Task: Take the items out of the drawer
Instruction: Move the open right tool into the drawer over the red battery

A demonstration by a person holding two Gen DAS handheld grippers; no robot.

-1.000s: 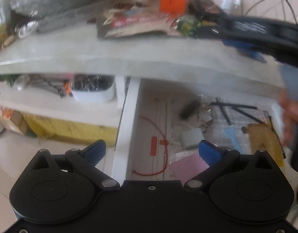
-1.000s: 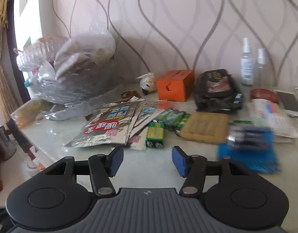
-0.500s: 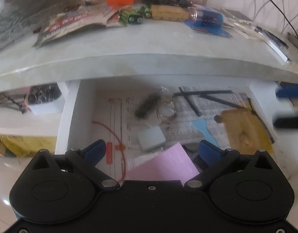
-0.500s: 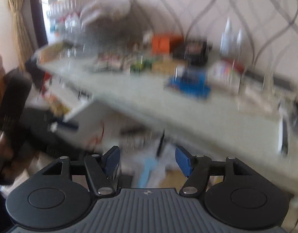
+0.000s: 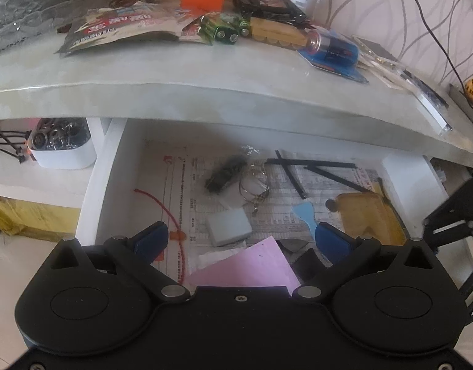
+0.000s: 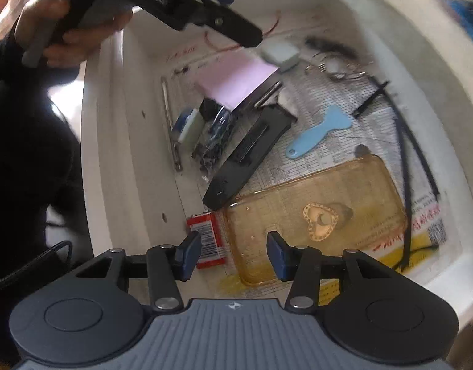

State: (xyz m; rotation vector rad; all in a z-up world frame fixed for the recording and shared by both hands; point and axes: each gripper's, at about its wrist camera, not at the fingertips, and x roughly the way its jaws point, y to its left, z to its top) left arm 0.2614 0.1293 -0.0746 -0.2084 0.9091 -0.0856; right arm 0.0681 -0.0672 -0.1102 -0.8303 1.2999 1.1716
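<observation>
Now we hang over the open drawer (image 6: 119, 141) with the right gripper (image 6: 233, 254) pointing steeply down, its jaws narrowing with nothing pinched between them; below them lie the corner of the amber phone case (image 6: 313, 212) and, beside it, the red battery (image 6: 207, 240). We'd best pick one and centre on it: the case looks soft, glossy and flat, so an edge grip seems wise; the battery is a small hard block, easier to clamp. Our left gripper (image 5: 241, 239) is spread wide and empty above the pink paper (image 5: 245, 266); the blue scraper (image 6: 321, 134) is thin, rigid plastic.
</observation>
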